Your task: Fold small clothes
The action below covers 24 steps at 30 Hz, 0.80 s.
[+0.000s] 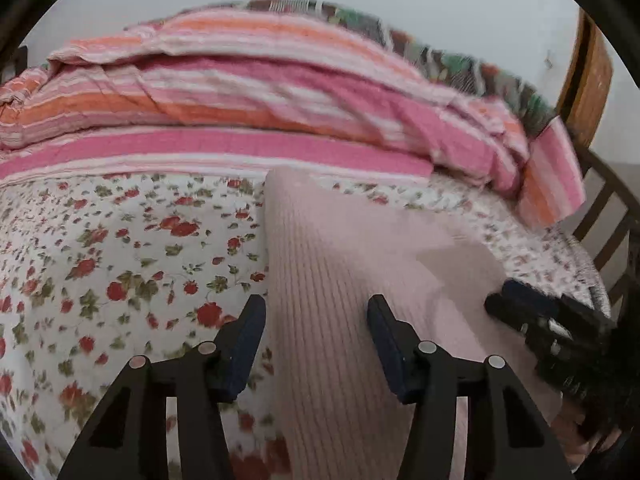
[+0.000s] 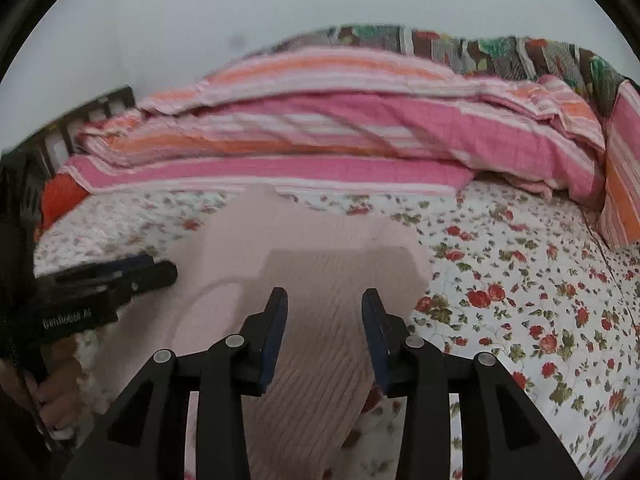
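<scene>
A pale pink ribbed knit garment [image 1: 332, 264] [image 2: 320, 248] lies spread on the floral bedsheet [image 1: 120, 264] [image 2: 520, 300]. My left gripper [image 1: 316, 310] hovers over the garment's left edge, its jaws apart and nothing pinched between the pads. In the left wrist view, my right gripper [image 1: 516, 308] shows at the right edge, over the garment's right side. My right gripper [image 2: 325, 294] stands open above the garment's ribbed middle, pads clear of the cloth. My left gripper [image 2: 156, 274] comes in from the left in the right wrist view, tips low over the garment.
A folded pink and orange striped quilt [image 1: 240, 120] [image 2: 320, 140] lies along the back of the bed, with a patchwork blanket [image 2: 480, 48] behind it. Wooden bed rails [image 1: 608, 216] stand at the right. A hand [image 2: 56, 400] holds the left gripper's handle.
</scene>
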{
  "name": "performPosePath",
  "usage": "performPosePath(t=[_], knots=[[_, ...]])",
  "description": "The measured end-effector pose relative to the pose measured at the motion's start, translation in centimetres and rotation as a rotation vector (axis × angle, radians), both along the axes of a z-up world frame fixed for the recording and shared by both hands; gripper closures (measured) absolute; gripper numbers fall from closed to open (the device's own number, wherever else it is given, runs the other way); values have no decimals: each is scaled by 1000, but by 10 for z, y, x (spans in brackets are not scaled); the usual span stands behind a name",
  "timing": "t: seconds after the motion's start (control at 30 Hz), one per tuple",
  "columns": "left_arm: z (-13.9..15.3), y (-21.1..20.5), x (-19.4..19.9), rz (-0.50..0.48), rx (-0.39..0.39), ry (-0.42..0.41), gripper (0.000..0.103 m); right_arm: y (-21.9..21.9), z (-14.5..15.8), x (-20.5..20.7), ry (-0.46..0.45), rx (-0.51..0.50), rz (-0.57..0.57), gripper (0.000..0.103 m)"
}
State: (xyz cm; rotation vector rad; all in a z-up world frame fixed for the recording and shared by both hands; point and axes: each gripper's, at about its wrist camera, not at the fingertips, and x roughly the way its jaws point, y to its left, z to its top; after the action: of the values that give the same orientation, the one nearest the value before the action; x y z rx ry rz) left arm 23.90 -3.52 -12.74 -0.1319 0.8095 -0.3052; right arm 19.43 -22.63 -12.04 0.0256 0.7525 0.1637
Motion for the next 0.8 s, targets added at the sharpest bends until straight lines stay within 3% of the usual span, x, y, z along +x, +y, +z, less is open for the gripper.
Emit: performPosePath(t=[0.1,0.2,0.33,0.43,0.5,0.6,0.8], knots=[[-14,-6,0,-23,26,-2,51,-1,-24,0,7,-20,7,66],[-7,-4,0,-49,33,-18,52,-3,-17,7,48,-9,3,65],[5,14,30,-40,-91,55,52,-10,0,11,27,59,5,65],[-5,22,61,-10,-135,105,54,-4,-12,16,32,7,26,64],[-16,25,78,-7,-186,146,66,-1,-20,11,-1,-20,32,64],[-28,26,100,10,-220,182,73,-1,-22,7,-6,-28,31,64],[-23,7,123,27,-79,111,73,-5,-21,8,6,1,40,63]])
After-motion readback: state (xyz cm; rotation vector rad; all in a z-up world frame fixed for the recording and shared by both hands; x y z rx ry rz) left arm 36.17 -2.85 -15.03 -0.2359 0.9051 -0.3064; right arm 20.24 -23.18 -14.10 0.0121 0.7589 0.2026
